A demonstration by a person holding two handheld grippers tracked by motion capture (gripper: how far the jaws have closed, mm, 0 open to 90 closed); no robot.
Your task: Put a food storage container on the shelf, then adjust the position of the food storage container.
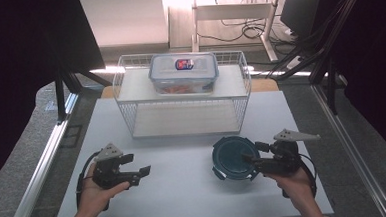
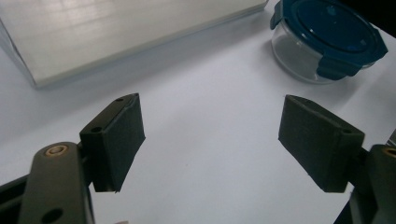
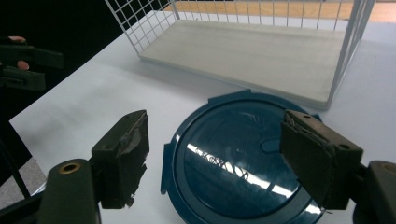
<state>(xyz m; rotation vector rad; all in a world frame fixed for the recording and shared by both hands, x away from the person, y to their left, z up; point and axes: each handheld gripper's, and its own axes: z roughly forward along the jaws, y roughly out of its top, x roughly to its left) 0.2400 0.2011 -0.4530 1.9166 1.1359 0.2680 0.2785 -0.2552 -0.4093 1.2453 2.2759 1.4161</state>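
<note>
**Ana:** While both hands are low over the table [image 1: 185,199], the round container [image 1: 235,158] with the dark blue lid is our landmark: it stands on the white top, just in front of the wire rack [image 1: 129,79]. The right gripper [image 1: 253,153] sits at its right edge, jaws spread wide, one either side of the lid, nothing pinched as far as I can see.

**Ben:** And the left gripper [image 1: 138,164]?

**Ana:** Well to the left of the container, pointing towards it, jaws wide and empty, bare table between them.

**Ben:** So which step is this?

**Ana:** I'd call it the approach, with no grasp made yet. Next, I reckon the right one must settle on the lid's rim or a clip tab and close, while the left comes across to steady the glass bowl.

**Ben:** And the rectangular box [image 1: 183,71]?

**Ana:** Behind the container, up on the rack's shelf, untouched.
</note>
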